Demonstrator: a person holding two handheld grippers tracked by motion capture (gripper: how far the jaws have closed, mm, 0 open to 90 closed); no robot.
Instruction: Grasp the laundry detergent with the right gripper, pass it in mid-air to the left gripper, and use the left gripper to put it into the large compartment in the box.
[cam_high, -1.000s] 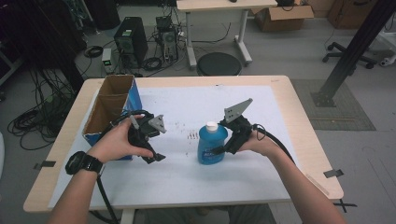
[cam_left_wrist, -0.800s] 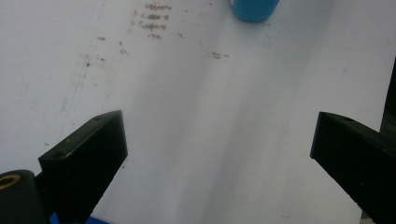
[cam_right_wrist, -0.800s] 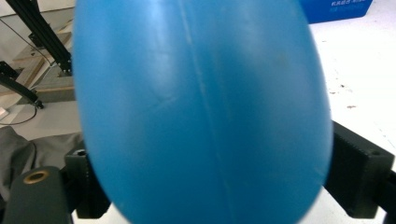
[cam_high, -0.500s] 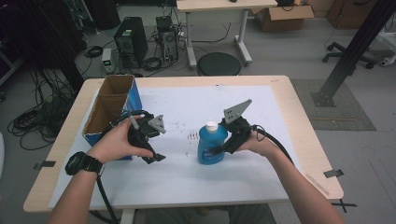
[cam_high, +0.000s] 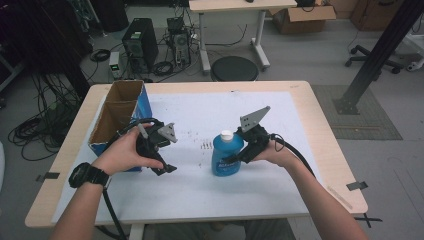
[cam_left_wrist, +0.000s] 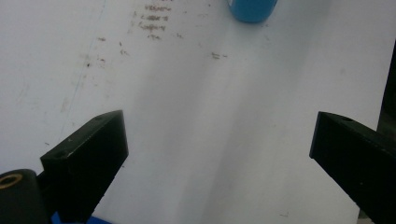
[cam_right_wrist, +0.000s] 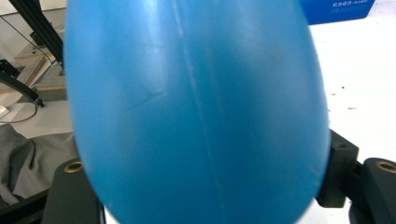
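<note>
Since the earlier frames both hands have kept their places on the table, but the right gripper has just been closing its jaws, with the blue bottle between them; in the right gripper view the bottle swells past both jaws, which sit against its sides. The bottle stands upright on the white table cover, just left of the right hand. It is translucent blue with a white cap and a label. The left gripper hangs wide open over bare cover, near the cardboard box.
</note>
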